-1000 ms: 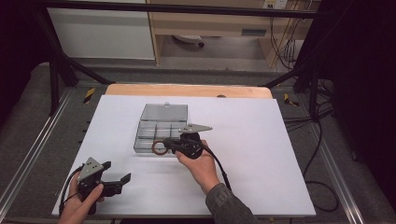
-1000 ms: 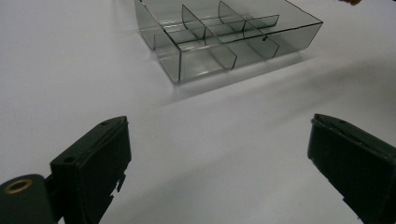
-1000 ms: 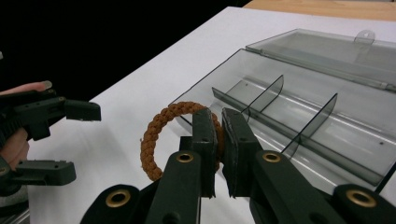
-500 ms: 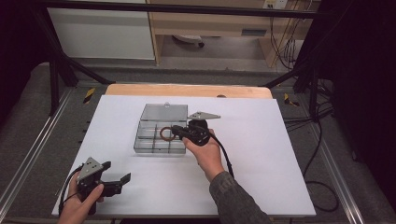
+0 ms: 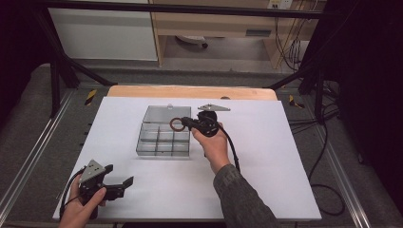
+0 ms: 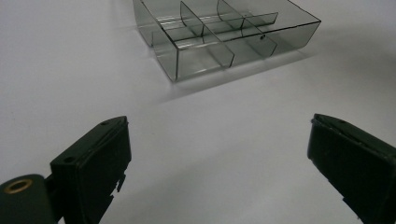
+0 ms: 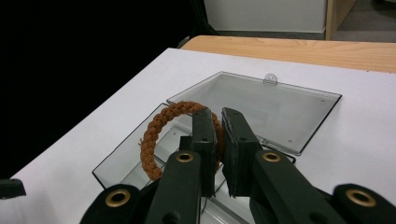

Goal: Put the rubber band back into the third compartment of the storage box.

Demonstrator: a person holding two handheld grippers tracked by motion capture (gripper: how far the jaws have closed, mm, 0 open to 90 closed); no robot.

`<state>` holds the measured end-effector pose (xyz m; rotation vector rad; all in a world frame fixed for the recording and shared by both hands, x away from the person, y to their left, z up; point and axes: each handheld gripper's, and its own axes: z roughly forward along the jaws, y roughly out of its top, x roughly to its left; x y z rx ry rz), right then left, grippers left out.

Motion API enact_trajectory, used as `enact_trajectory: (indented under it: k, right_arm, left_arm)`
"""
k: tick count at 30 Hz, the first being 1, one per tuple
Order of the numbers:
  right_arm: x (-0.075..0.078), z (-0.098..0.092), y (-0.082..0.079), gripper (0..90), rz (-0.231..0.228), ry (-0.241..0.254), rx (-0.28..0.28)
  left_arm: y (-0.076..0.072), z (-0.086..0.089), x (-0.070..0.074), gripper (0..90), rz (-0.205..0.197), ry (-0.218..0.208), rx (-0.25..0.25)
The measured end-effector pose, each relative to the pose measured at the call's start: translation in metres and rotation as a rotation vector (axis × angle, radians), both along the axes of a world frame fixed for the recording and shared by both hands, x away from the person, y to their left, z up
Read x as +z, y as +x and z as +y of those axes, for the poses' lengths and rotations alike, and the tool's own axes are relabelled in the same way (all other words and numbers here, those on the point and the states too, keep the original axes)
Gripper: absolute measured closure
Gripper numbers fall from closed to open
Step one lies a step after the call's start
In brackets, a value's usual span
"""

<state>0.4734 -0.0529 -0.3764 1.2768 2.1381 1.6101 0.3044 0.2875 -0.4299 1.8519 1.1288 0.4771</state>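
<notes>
A brown braided ring [image 5: 176,125] hangs over the clear compartment box [image 5: 161,141]. My right gripper [image 5: 184,124] is shut on the ring's edge. In the right gripper view the ring [image 7: 153,135] stands upright left of the pinching jaws of the right gripper [image 7: 219,129], above the box [image 7: 116,165] and its flat-open lid [image 7: 261,105]. At the table's near left my left gripper [image 5: 122,184] rests in a hand, open. In its own view the left gripper [image 6: 215,154] holds nothing, and the box [image 6: 224,32] lies ahead.
White paper [image 5: 266,156] covers the table, with a wooden strip [image 5: 190,91] along the far edge. Metal rails [image 5: 28,161] run down both sides. The right gripper's cable [image 5: 233,147] trails back along the forearm.
My right gripper has carried the ring from the box's near right corner toward the far side, over the back compartments, rising slightly. The left gripper has stayed put.
</notes>
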Motion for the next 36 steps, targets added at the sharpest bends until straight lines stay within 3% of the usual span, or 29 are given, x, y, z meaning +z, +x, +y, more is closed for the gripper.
enact_trajectory:
  k: [16, 24, 30, 36]
  right_arm:
    - [0.005, 0.001, 0.019, 84.1, -0.015, -0.026, -0.035]
    - [0.005, 0.007, 0.023, 84.1, -0.026, -0.054, -0.023]
    - [-0.001, 0.010, 0.024, 84.1, -0.029, -0.118, -0.015]
    - [-0.004, 0.011, 0.024, 84.0, -0.029, -0.148, -0.011]
  left_arm:
    - [0.000, 0.000, -0.001, 6.2, -0.021, 0.023, 0.001]
    - [0.000, -0.001, -0.001, 6.2, -0.021, 0.035, -0.003]
    - [0.000, -0.001, -0.002, 6.2, -0.022, 0.037, -0.007]
    - [0.000, -0.001, -0.002, 6.2, -0.021, 0.035, -0.009]
